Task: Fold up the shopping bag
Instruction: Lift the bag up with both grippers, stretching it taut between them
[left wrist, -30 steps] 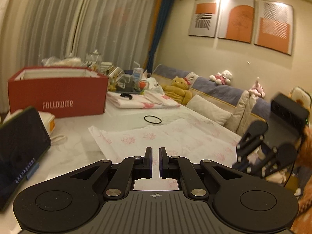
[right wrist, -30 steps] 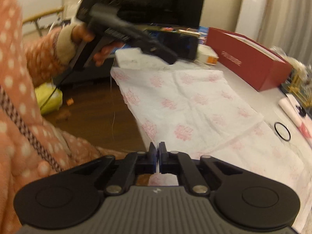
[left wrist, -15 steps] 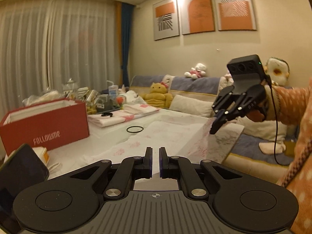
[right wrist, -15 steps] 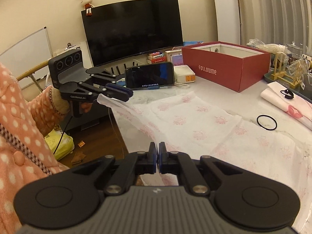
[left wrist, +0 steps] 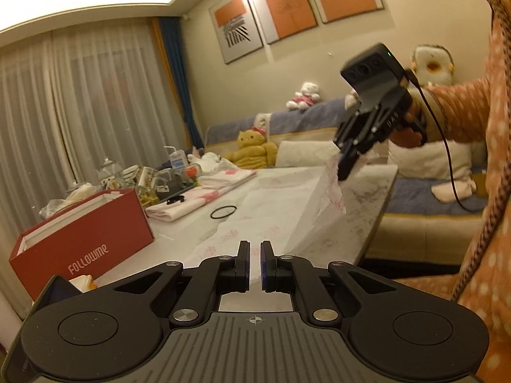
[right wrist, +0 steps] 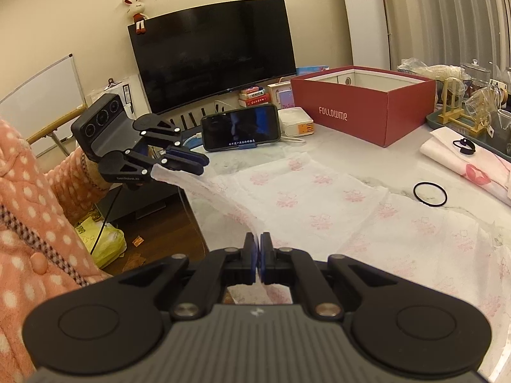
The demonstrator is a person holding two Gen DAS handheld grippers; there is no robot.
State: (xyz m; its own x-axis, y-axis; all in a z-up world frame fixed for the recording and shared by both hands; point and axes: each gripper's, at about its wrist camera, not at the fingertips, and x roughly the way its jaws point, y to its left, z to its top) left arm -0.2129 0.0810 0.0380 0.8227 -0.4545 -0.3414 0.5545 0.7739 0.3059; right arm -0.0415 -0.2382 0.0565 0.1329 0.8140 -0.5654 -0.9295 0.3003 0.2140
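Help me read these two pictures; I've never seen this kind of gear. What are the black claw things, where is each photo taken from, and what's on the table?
No robot here: a person holds a handheld gripper in each hand, each with a camera looking along its jaws. One picture is shot from the left gripper, the other from the right gripper, so each also shows the other one ahead. Both are shut on the near edge of a white shopping bag with pink flowers, lifting that edge off the marble table. Also on the table: a red box, a propped phone, a black ring and a folded flowered cloth.
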